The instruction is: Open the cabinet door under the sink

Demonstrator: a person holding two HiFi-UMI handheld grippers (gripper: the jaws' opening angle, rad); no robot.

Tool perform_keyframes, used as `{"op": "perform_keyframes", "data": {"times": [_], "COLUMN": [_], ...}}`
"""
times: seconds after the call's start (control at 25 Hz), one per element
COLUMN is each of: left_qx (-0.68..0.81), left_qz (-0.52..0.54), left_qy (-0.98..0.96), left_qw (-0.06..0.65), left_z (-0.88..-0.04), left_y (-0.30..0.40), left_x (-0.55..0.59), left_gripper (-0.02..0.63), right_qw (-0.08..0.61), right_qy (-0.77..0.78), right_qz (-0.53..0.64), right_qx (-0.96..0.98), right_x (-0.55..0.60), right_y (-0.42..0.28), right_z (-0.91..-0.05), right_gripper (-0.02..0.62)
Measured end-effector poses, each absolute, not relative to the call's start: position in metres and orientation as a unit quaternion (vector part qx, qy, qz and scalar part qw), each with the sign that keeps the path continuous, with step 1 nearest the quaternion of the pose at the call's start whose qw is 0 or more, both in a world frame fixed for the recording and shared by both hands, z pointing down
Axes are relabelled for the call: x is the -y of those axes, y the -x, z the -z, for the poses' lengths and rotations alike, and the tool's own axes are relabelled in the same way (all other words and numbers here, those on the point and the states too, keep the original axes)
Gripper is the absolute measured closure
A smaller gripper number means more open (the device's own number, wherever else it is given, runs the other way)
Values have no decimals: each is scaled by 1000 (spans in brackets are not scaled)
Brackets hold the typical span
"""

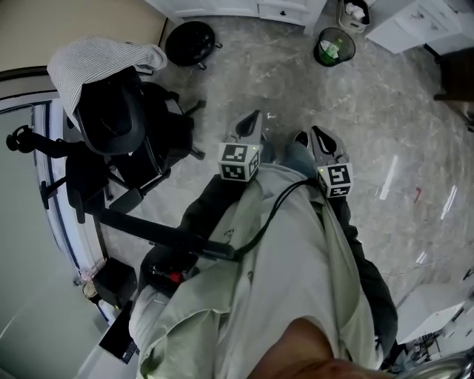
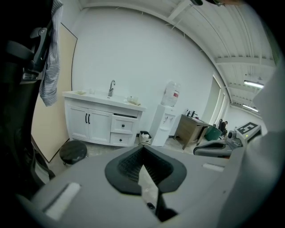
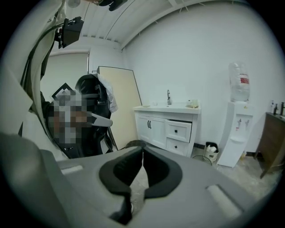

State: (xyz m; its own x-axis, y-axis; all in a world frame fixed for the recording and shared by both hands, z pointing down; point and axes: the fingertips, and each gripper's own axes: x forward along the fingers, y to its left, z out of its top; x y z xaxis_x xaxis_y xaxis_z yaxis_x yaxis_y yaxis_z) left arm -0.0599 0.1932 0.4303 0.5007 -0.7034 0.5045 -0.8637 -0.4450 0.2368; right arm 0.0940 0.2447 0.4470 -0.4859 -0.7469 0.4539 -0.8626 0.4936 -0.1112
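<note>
The white sink cabinet stands across the room against the far wall, a faucet above it. Its two doors are closed, with black handles side by side at the middle. In the right gripper view the same cabinet is equally far off. In the head view only its base shows at the top edge. My left gripper and right gripper both point toward it, jaws shut with nothing between them. From above, the left gripper and right gripper hang side by side over the marble floor.
A black round stool sits before the cabinet's left end, a waste bin to its right. An office chair draped with a striped shirt stands at my left. A water dispenser and wooden desk lie further right.
</note>
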Motion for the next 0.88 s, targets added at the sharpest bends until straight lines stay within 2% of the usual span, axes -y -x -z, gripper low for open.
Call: {"op": "perform_keyframes", "data": {"times": [0.56, 0.88], "left_qx": [502, 548], "left_qz": [-147, -104], "left_qy": [-831, -811], "left_qw": [190, 176], "left_z": [-405, -389], "left_y": [-13, -11], "left_x": [-182, -189], "left_gripper": [598, 598], "right_qw": [125, 116], "right_qy": [-465, -424], "right_qz": [-137, -112], "right_qx": [865, 891], "right_x": [-211, -200], "right_y": [-180, -183], "right_z": [-424, -419], "right_gripper": [588, 588]}}
